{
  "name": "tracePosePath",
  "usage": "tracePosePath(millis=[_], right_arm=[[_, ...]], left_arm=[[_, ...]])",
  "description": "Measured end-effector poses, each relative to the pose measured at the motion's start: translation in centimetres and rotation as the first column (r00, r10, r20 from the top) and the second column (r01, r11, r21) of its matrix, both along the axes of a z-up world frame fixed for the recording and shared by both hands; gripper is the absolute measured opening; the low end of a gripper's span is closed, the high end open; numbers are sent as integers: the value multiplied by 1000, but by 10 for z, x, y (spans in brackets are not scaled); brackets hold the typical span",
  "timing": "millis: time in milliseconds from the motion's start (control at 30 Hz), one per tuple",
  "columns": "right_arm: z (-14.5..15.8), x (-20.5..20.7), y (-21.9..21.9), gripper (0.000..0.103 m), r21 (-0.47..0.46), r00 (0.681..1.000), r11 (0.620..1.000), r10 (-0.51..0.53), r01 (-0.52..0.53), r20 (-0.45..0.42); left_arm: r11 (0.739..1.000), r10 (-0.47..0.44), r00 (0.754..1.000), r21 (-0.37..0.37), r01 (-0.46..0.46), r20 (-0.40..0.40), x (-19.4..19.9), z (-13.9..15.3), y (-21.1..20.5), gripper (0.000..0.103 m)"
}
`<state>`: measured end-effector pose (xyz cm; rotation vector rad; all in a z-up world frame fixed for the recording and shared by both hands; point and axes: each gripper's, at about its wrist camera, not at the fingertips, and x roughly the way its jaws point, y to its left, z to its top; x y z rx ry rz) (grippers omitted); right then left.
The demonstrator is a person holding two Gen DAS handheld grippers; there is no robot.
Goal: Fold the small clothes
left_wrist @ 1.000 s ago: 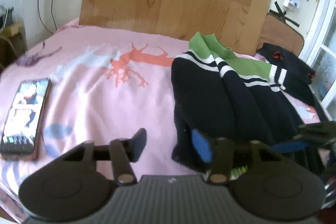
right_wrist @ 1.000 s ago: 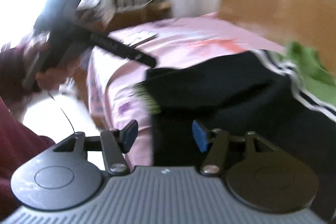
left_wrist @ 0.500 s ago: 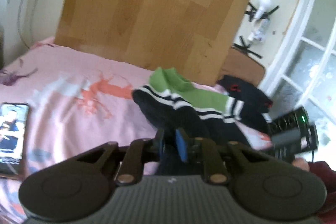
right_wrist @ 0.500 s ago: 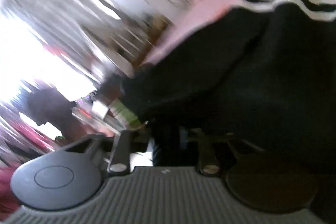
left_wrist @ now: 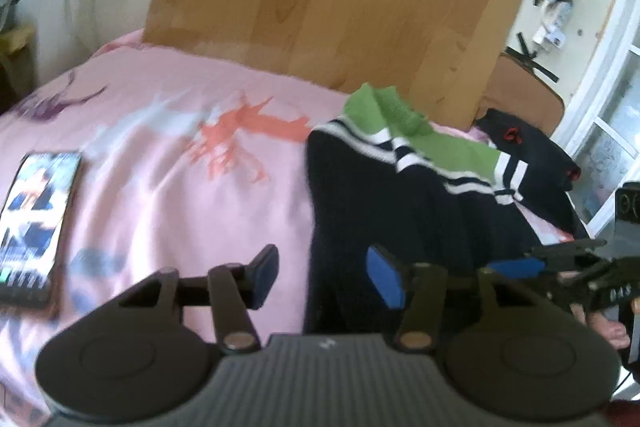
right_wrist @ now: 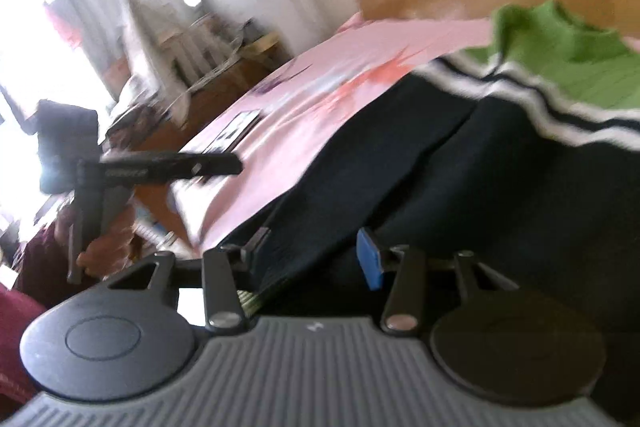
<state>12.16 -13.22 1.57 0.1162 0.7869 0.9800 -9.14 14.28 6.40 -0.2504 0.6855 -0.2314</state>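
a: so, which step are we at with the sweater (left_wrist: pixel 408 211)?

b: between folds, i'd say. the dark sweater with the green collar and white stripes lies on the pink bedsheet (left_wrist: pixel 168 147), already doubled over itself by the look of it, and neither tool is gripping it.

a: the left gripper (left_wrist: pixel 322 277)?

b: its jaws are opening. the sweater's near left edge runs up through the gap, closer to the right finger, but the pads don't press on it. bare sheet lies ahead of the left finger.

a: and the right gripper (right_wrist: pixel 312 253)?

b: also opening a little. the hem (right_wrist: pixel 256 297), with its ribbed green edge, sits just by the left finger, and dark cloth fills the space ahead of both fingers. the picture is blurred, yet i see no pinch, so released.

a: what does the next move call for?

b: probably a fresh hold on each near corner, both jaws closing on the doubled layers together, then a carry toward the collar. knit this thick should slump, so a shallow bite may catch only the top layer.

a: anything to avoid?

b: the phone (left_wrist: pixel 34 223) lies well out past the left finger, and another dark garment (left_wrist: pixel 532 155) sits beyond the sweater's far right side.
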Motion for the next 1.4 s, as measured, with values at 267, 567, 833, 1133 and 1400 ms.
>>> tracePosePath(millis=[267,567,833,1133,1400], right_arm=[[13,53,-3,47,12,968,968,-252,252,5],[10,185,23,40,-16,929,930,-368,367,-37],[-24,268,92,6,-37,949,955,-296,294,-106],[-53,291,116,25,-30,947,958,-287,286,-143],[-22,196,19,35,12,944,944,-329,329,9]], left_arm=[[976,-179,984,125,180,-16,39,-14,-71,58],[877,-295,955,391,280,-23,40,-41,-117,9],[977,20,997,212,-35,72,73,-6,-20,9],[927,345,935,128,-353,81,121,1,47,11],[979,111,989,160,-126,100,81,-7,8,36]])
